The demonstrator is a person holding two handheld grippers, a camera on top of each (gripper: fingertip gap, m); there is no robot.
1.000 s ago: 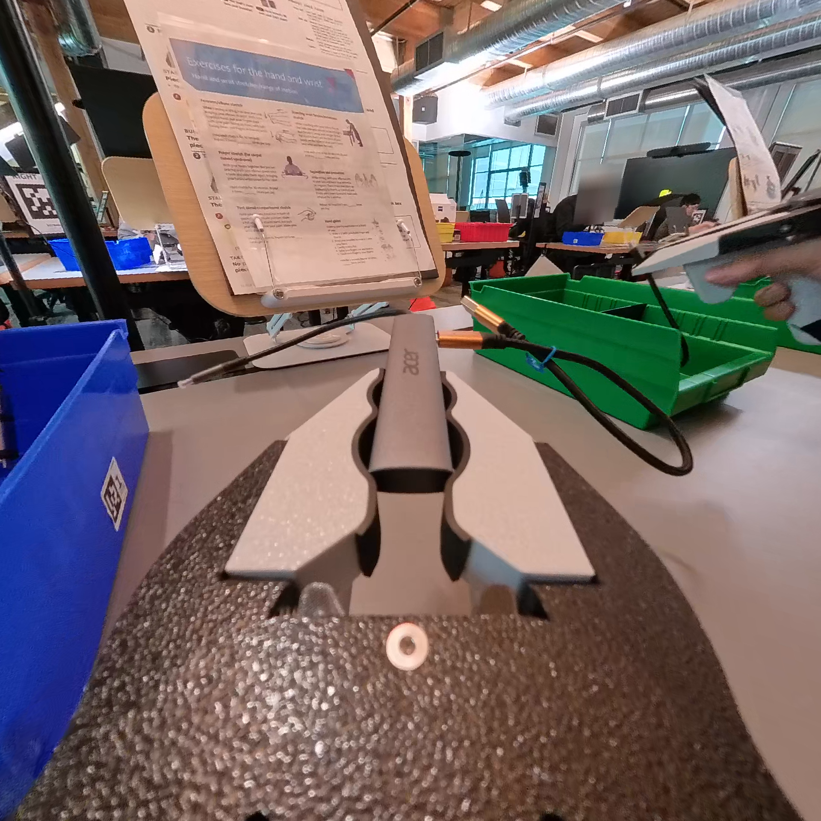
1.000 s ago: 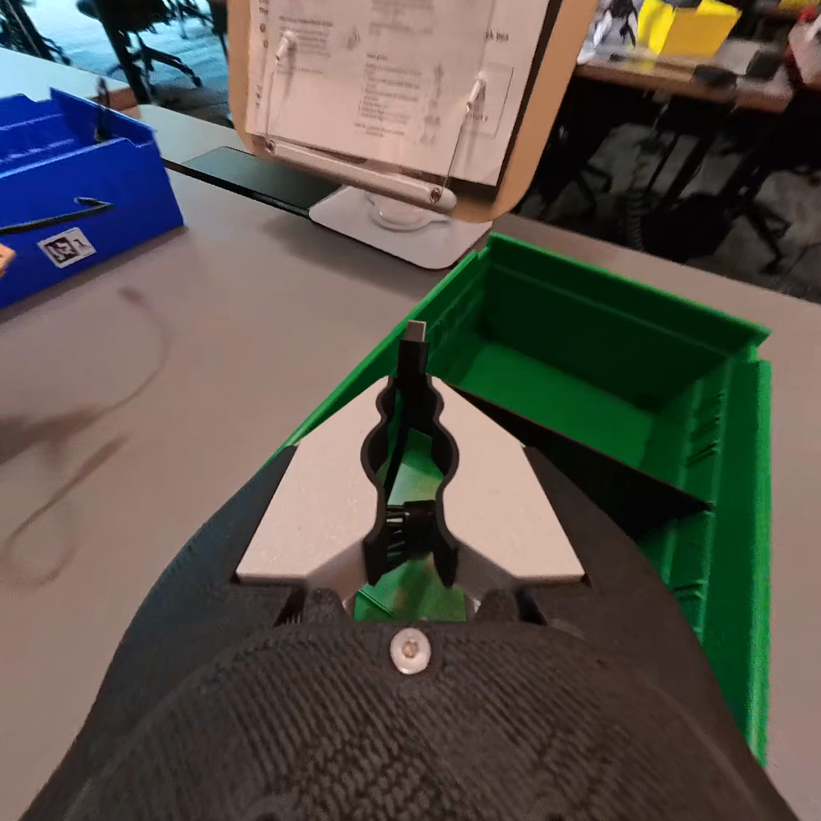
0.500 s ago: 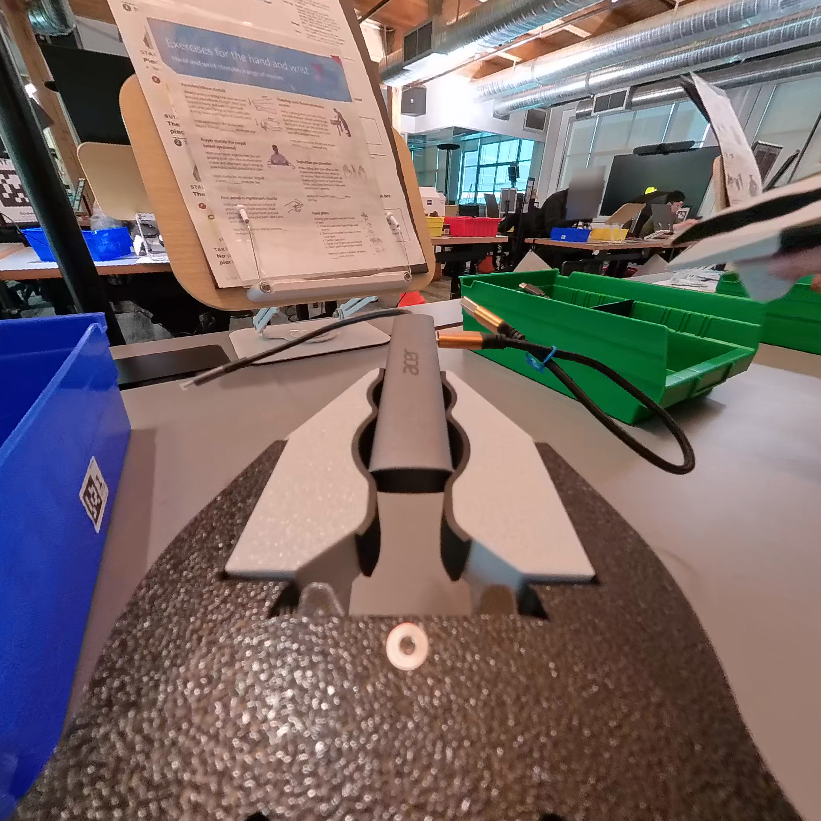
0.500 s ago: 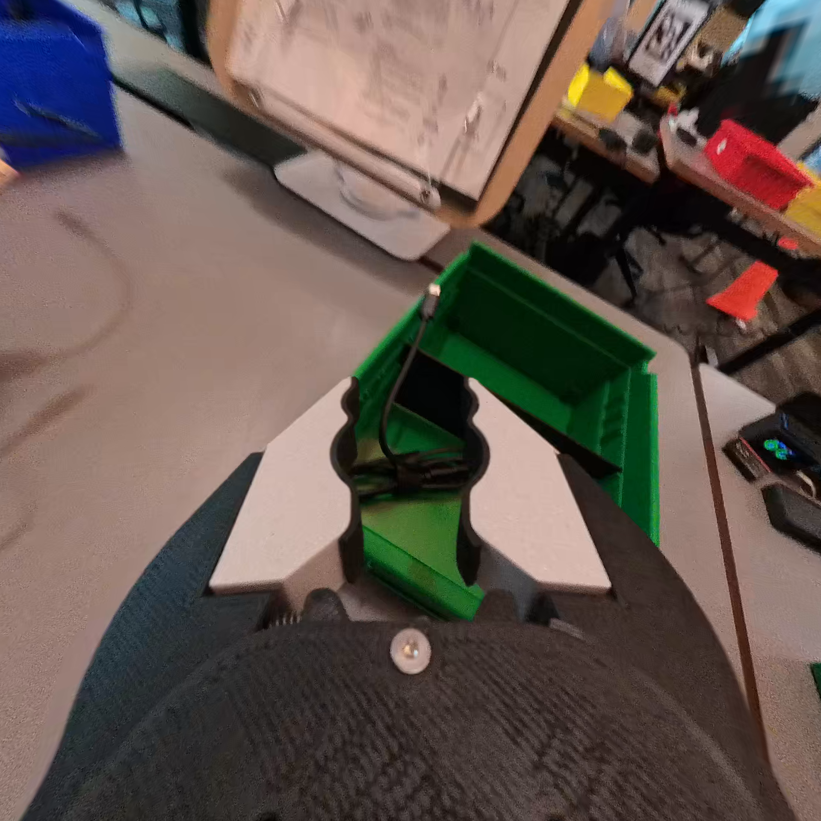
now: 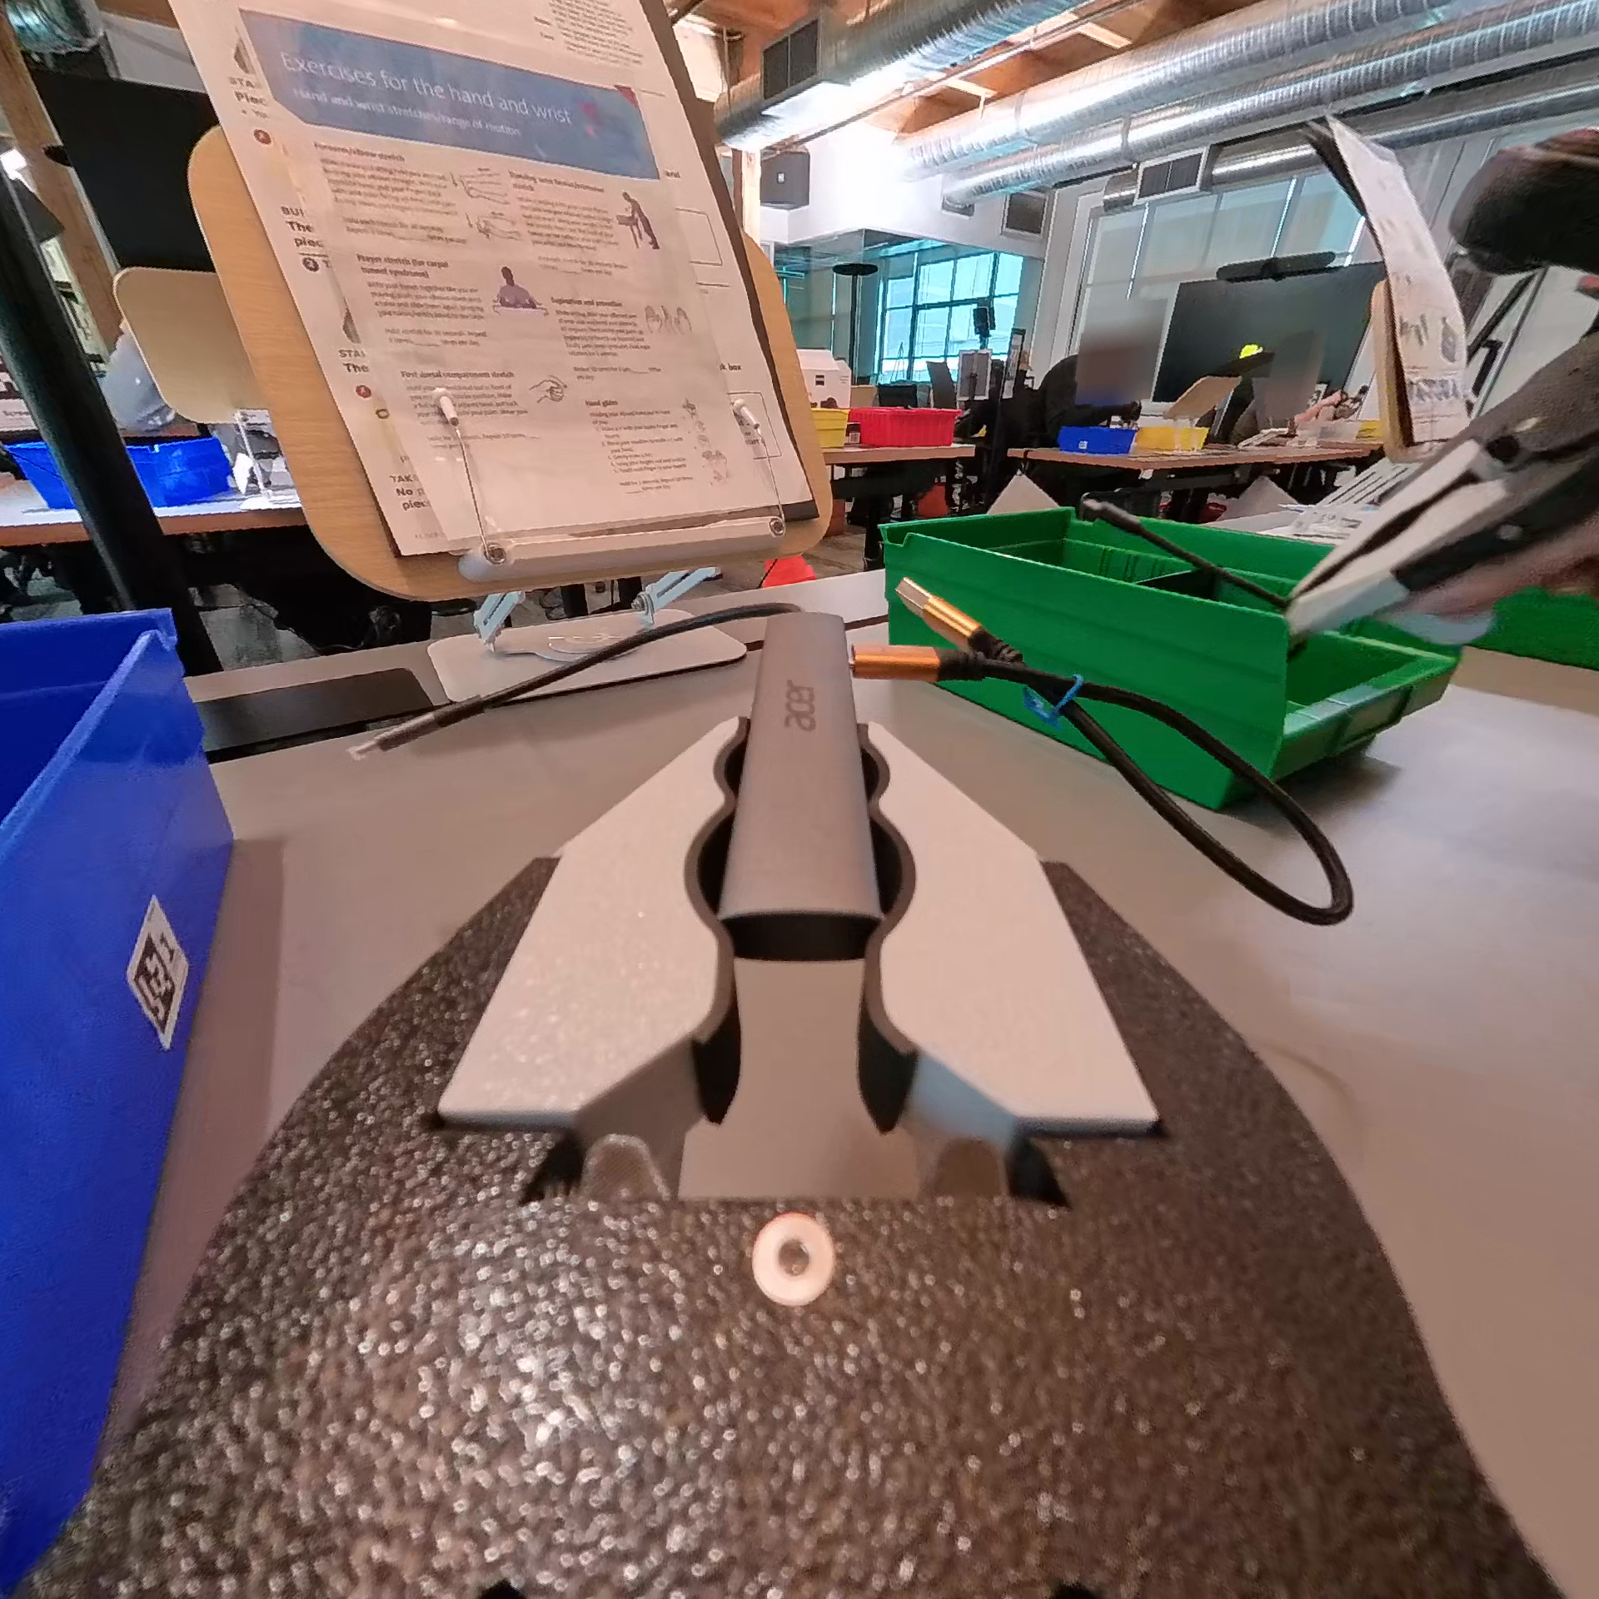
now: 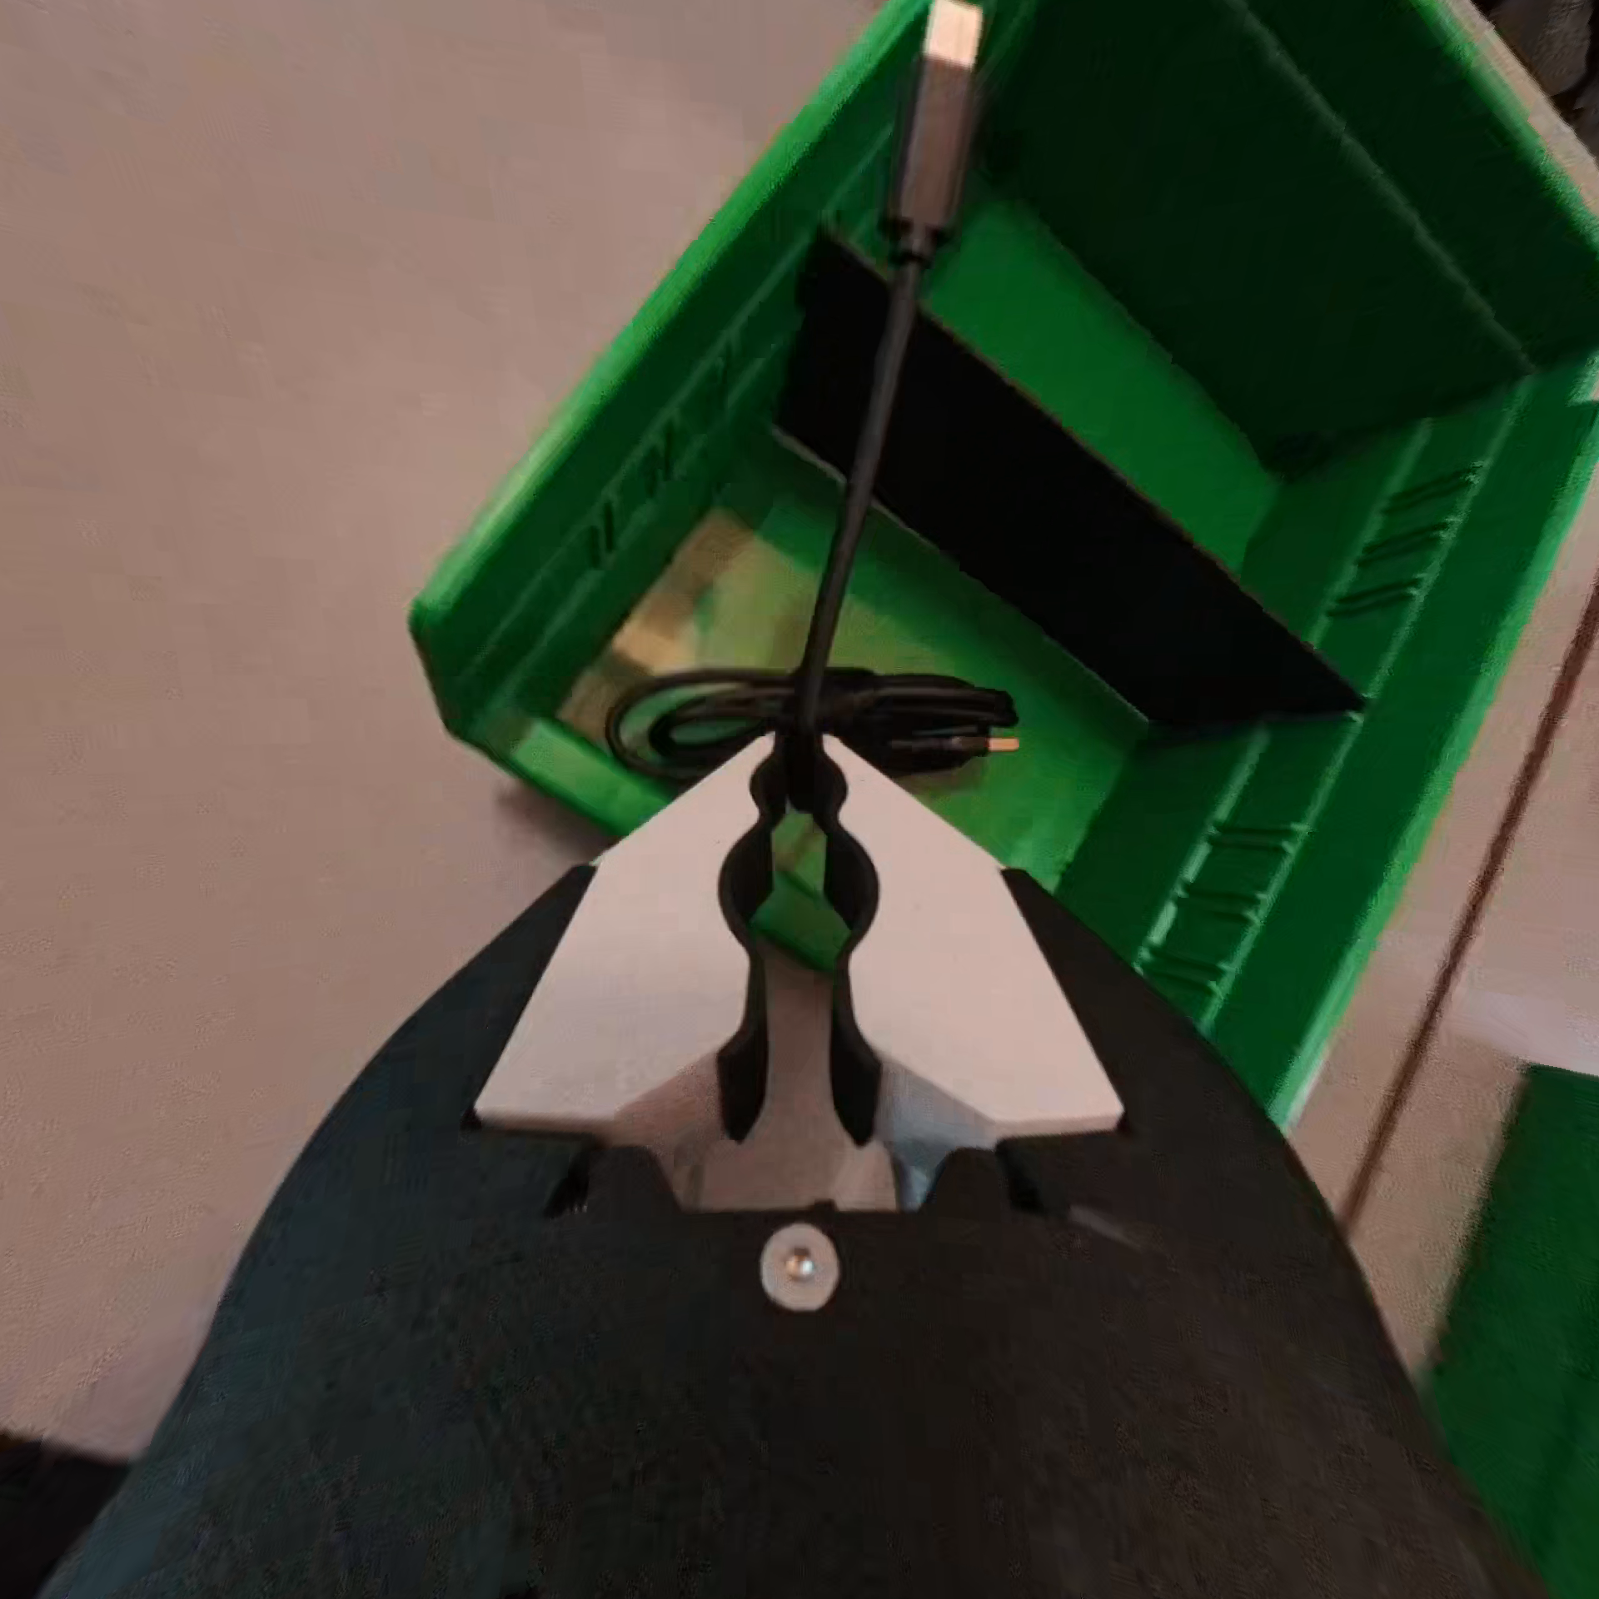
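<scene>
My left gripper [image 5: 800, 735] is shut on a grey USB hub [image 5: 800, 805] and holds it just above the grey table. A braided black cable [image 5: 1255, 805] with gold plugs [image 5: 895, 664] hangs from the hub's right side. A thin black lead [image 5: 554, 683] runs off to the left. My right gripper [image 6: 798, 761] is shut on a thin black cable [image 6: 857, 484] with a silver plug [image 6: 939, 112] at its free end. It hovers over the green bin [image 6: 536, 536], where the cable's coiled bundle [image 6: 865, 701] lies in the front compartment. The right gripper also shows in the left wrist view [image 5: 1350, 597].
A blue bin [image 5: 86, 865] stands close on the left. A wooden document stand [image 5: 519, 346] with printed sheets stands behind the hub. A black divider [image 6: 1038, 519] splits the green bin [image 5: 1125, 658]. Another green bin [image 6: 1540, 1298] sits to the right.
The right gripper opened over the green bin, leaving the coiled bundle in it, then tilted down and shut on the thin cable. The left gripper barely moved.
</scene>
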